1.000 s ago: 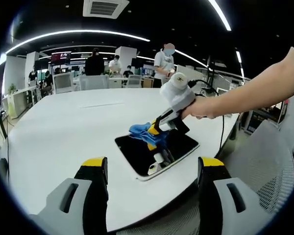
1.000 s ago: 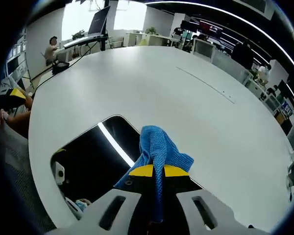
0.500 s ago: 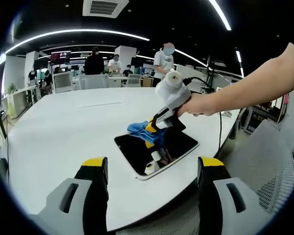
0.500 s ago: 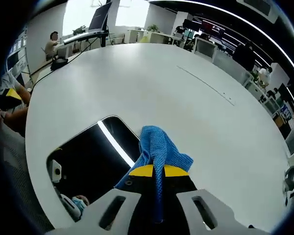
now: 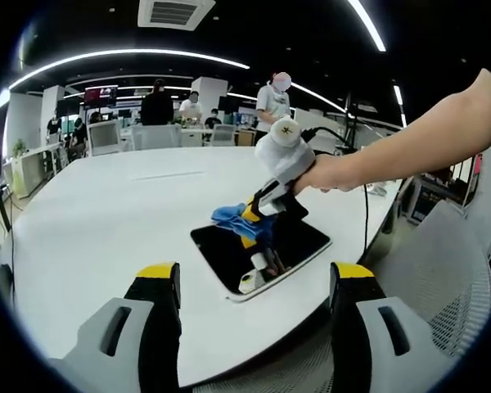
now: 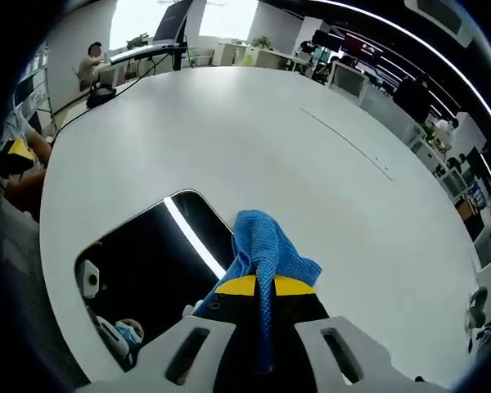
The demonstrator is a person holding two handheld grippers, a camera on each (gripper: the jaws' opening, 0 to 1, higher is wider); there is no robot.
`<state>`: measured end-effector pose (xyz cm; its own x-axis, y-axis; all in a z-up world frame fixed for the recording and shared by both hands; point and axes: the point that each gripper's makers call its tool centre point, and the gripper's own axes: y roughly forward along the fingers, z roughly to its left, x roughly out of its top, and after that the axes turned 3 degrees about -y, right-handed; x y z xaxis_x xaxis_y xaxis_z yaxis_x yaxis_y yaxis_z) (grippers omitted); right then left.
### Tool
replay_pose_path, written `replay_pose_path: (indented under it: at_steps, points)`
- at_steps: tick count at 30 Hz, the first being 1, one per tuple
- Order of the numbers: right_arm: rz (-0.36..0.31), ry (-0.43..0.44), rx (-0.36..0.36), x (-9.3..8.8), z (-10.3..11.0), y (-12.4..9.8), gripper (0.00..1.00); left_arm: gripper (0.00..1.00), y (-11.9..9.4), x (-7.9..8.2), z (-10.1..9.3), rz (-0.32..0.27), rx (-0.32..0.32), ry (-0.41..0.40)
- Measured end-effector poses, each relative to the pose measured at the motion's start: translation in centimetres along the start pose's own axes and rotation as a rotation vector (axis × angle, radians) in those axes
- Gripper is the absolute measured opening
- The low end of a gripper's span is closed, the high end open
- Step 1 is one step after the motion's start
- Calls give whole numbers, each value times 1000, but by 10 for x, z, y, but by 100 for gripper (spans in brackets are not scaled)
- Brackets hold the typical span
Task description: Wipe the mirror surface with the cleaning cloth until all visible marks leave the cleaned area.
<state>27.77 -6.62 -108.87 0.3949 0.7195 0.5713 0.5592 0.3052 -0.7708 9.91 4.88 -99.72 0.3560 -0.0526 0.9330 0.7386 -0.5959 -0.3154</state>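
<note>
A dark rectangular mirror [image 5: 258,250] with rounded corners lies flat on the white table [image 5: 106,221] near its front edge. In the right gripper view the mirror [image 6: 143,262] reflects a ceiling light strip. My right gripper [image 6: 258,286] is shut on a blue cleaning cloth [image 6: 266,250], which hangs over the mirror's far right part. From the left gripper view, the right gripper [image 5: 254,217] presses the blue cloth [image 5: 233,217] onto the mirror's far end, held by a person's hand. My left gripper [image 5: 254,282] is open, hovering low in front of the table edge with nothing between its jaws.
The white table [image 6: 254,131] spreads wide beyond the mirror. A mesh office chair [image 5: 442,278] stands at the right. People stand and sit by desks [image 5: 159,102] in the background. A cable [image 5: 367,221] hangs from the right gripper.
The right gripper with the cloth has slid slightly leftward across the mirror's far end. The left gripper has stayed still.
</note>
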Motion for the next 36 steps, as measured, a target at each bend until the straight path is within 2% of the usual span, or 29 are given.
replay_pose_path:
  at_steps: [13,21,36]
  points:
    - [8,-28,10,-3,1,-3,0,72,0,0,0,1,-1,-1]
    - [22,-33,3,-12,-2,-10,0,72,0,0,0,-1,-2,0]
    - [33,34,-20,-35,-13,-26,0,71,1,-3,-2,15,-11,1]
